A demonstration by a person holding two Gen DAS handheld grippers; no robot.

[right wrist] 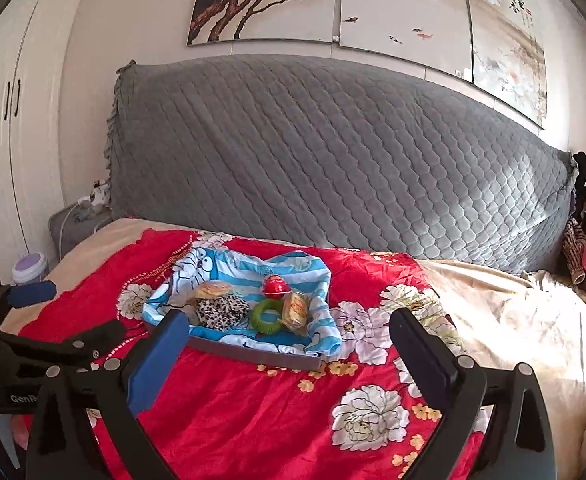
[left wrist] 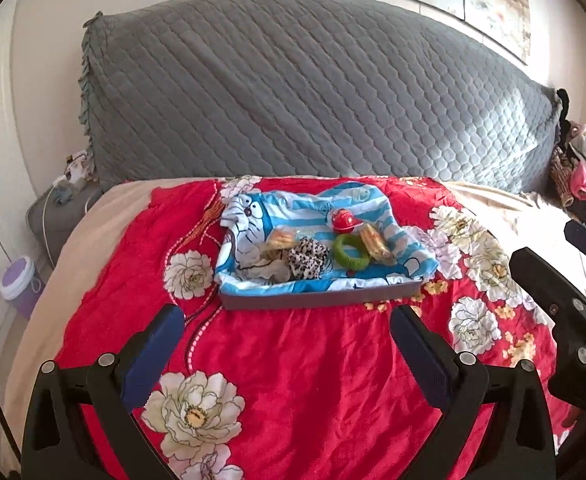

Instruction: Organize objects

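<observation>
A shallow grey tray (left wrist: 321,301) (right wrist: 253,354) lined with a blue-and-white cartoon cloth (left wrist: 293,204) (right wrist: 233,266) lies on the red flowered bedspread. On the cloth sit a red toy helmet (left wrist: 344,220) (right wrist: 276,285), a green ring (left wrist: 351,255) (right wrist: 267,314), a leopard-print scrunchie (left wrist: 307,259) (right wrist: 223,310) and two wrapped snack cakes (left wrist: 376,242) (right wrist: 296,308). My left gripper (left wrist: 289,344) hangs open in front of the tray, nothing between its fingers. My right gripper (right wrist: 289,344) is open too, just short of the tray's near edge, and holds nothing.
A grey quilted headboard cover (left wrist: 313,92) rises behind the bed. A purple-lidded bin (left wrist: 19,284) and a grey bedside stand with cables stand at the left. Clothes pile (left wrist: 585,172) at the right. The right gripper's body shows at the left wrist view's right edge.
</observation>
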